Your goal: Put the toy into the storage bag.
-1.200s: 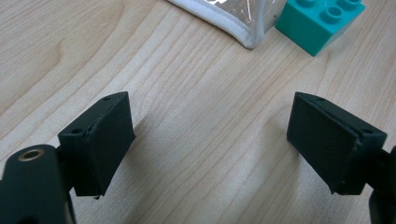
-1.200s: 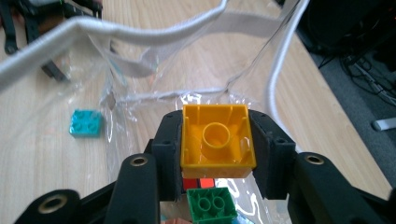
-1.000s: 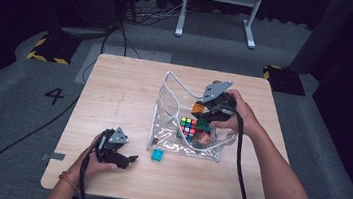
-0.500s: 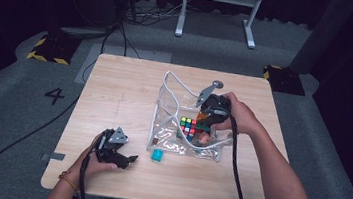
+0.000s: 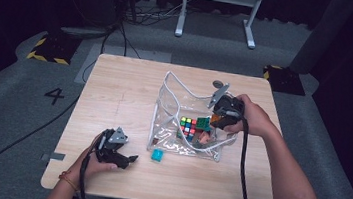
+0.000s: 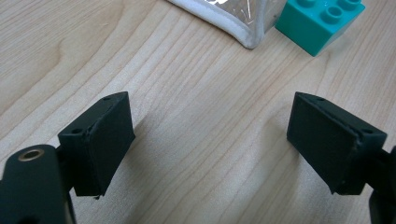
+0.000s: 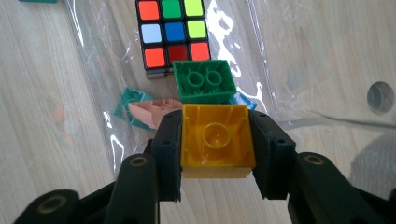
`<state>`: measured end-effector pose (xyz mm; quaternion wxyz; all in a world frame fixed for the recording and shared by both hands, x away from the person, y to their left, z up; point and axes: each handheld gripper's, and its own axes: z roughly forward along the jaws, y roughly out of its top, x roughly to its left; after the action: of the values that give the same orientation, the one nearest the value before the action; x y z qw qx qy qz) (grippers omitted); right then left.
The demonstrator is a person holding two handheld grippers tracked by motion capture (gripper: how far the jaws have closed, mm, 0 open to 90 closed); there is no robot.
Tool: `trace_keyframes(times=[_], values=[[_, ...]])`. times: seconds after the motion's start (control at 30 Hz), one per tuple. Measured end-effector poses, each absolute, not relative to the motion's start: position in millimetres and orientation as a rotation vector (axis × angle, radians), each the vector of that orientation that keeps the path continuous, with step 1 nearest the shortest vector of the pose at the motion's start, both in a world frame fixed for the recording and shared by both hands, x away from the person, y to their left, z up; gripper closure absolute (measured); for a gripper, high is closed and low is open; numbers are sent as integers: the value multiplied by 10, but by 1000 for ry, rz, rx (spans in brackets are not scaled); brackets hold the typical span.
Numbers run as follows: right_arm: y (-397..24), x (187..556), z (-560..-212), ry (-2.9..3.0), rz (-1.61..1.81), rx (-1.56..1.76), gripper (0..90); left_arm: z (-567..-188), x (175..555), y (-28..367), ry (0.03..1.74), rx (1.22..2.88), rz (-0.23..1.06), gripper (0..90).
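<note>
Left: the left gripper (image 5: 130, 159) is held low over the front left part of the wooden table (image 5: 125, 88), its jaws spread wide with only bare tabletop between them, as seen in the left gripper view (image 6: 208, 140). Just beyond the jaws lie a teal block (image 6: 322, 21) and the white-edged corner of a clear plastic bag (image 6: 243, 23), the block resting just outside the bag on the table; in the high view the teal block (image 5: 158, 155) is seen close to the bag's front edge.

Centre: the clear plastic bag (image 5: 174, 104) stands open on the table. Inside it a puzzle cube (image 5: 188, 127) with coloured squares is seen, with a green block (image 5: 203, 123) just beside it and a pink piece (image 5: 204, 138) nearer the front.

Right: the right gripper (image 5: 215, 120) is held over the bag's right side. In the right gripper view its jaws (image 7: 216, 140) are clamped on a yellow block (image 7: 217, 140), one pad pressed to each side, hollow underside facing the camera. Beyond the yellow block the green block (image 7: 204, 81), also underside up, the puzzle cube (image 7: 170, 32) and the pink piece (image 7: 152, 112) are seen through the plastic.
</note>
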<state>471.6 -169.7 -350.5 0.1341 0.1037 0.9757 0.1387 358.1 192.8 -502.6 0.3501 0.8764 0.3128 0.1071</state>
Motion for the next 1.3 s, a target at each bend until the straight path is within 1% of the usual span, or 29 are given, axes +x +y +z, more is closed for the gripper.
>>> trace_keyframes(times=[0.17, 0.37, 0.43, 0.63, 0.8, 0.9, 1.07, 1.3], values=[[-1813, 4686, -3498, 2820, 480, 338, 588, -5026, 3581, 1928, 810, 2270, 278, 147], [-1892, 4664, -3487, 2790, 578, 353, 557, -5026, 3581, 1928, 810, 2270, 277, 147], [-1920, 4641, -3472, 2777, 623, 375, 533, -5026, 3580, 1928, 810, 2270, 277, 147], [-2055, 4523, -3375, 2651, 825, 421, 390, -5026, 3580, 1928, 811, 2270, 277, 147], [-2194, 4350, -3295, 2554, 993, 465, 322, -5026, 3580, 1928, 810, 2270, 277, 147], [-2280, 4240, -3278, 2475, 1027, 487, 285, -5026, 3580, 1928, 810, 2270, 278, 147], [-2447, 4064, -3285, 2405, 1127, 498, 261, -5026, 3580, 1928, 810, 2270, 278, 147], [-2603, 3819, -3354, 2318, 1234, 574, 261, -5026, 3580, 1928, 810, 2270, 278, 147]])
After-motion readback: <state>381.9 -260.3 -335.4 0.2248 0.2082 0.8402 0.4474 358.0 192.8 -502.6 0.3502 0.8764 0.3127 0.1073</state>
